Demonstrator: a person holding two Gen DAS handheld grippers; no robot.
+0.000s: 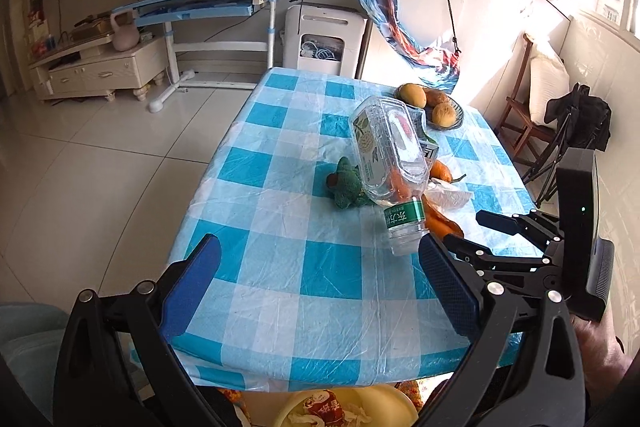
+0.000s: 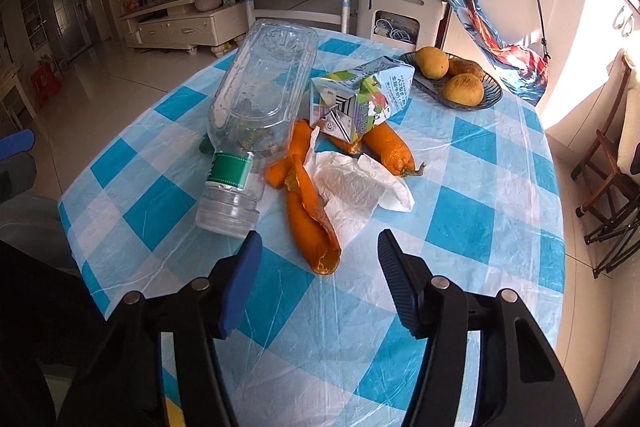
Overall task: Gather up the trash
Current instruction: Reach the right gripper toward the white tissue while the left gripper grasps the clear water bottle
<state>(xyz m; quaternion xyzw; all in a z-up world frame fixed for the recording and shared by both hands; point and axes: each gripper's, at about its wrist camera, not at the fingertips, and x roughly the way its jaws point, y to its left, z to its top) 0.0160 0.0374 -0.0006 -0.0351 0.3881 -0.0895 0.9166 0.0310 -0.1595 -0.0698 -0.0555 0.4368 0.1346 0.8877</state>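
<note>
On the blue-checked table [image 2: 472,227] lies a heap of trash. It holds a clear plastic bottle [image 2: 260,99] on its side with a green neck label, a crushed drink carton [image 2: 360,95], strips of orange peel [image 2: 312,223] and a crumpled white tissue [image 2: 356,187]. My right gripper [image 2: 320,259] hangs low over the near end of the peel, jaws partly apart, and the pads do not touch the peel. My left gripper [image 1: 320,267] stands wide open above bare tablecloth, short of the bottle [image 1: 388,151]. The right gripper [image 1: 480,233] shows at the right of the left wrist view.
A dark bowl of fruit [image 2: 460,83] sits at the table's far right. A green knitted toy [image 1: 348,187] lies left of the bottle. Below the table's near edge is a yellow bin [image 1: 344,407] with rubbish in it. A wooden chair [image 2: 600,163] stands to the right.
</note>
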